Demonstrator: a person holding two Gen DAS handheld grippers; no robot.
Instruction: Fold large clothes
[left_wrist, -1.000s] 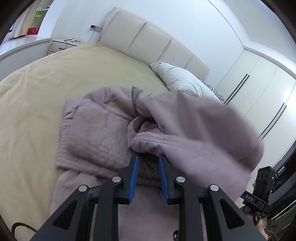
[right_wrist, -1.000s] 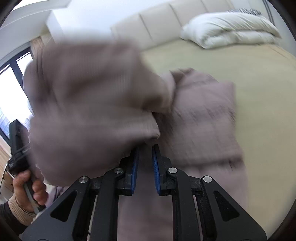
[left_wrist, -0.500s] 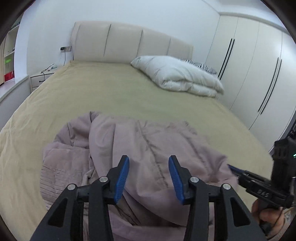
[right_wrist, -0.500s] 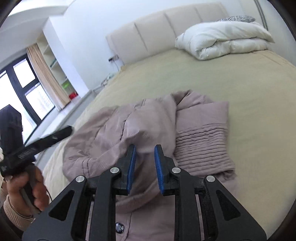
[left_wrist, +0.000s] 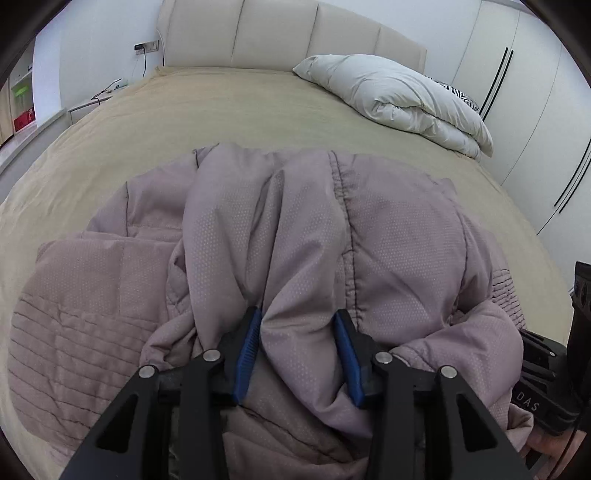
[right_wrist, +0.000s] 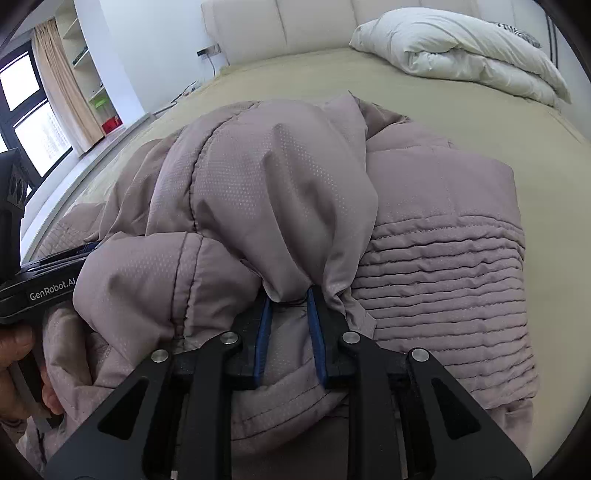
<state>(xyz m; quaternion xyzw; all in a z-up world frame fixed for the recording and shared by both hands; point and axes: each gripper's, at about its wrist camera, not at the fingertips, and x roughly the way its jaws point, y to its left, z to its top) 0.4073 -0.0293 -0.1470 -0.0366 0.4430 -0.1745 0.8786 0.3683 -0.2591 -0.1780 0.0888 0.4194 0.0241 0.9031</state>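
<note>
A mauve padded jacket (left_wrist: 314, 236) lies bunched on the near part of a bed covered with a tan bedspread (left_wrist: 207, 110), its bulk heaped in soft ridges between the two grippers. In the left wrist view the left gripper (left_wrist: 298, 319) has its blue-padded fingers (left_wrist: 248, 343) spread wide, with a fold of the jacket rising between them; the pads touch the fabric on either side but are not squeezing it. That view also shows a flat panel with rows of horizontal stitching (left_wrist: 70, 354) lying to the lower left, a vertical seam (left_wrist: 345, 206) running down the middle of the heap, white wardrobe doors (left_wrist: 535, 103) at the right, and part of the other black gripper body at the right edge. The right wrist view shows the right gripper (right_wrist: 289, 295) with its blue pads (right_wrist: 263, 332) partly apart, and a gathered bunch of jacket fabric sits at their tips; whether the tips grip it I cannot tell. Only this view shows the stitched panel (right_wrist: 443, 288) lying flat to the right, a curtained window (right_wrist: 33, 107) at the left, and the left gripper's black body. Both views show a folded white duvet (left_wrist: 399, 96) near the cream padded headboard (left_wrist: 288, 33).
</note>
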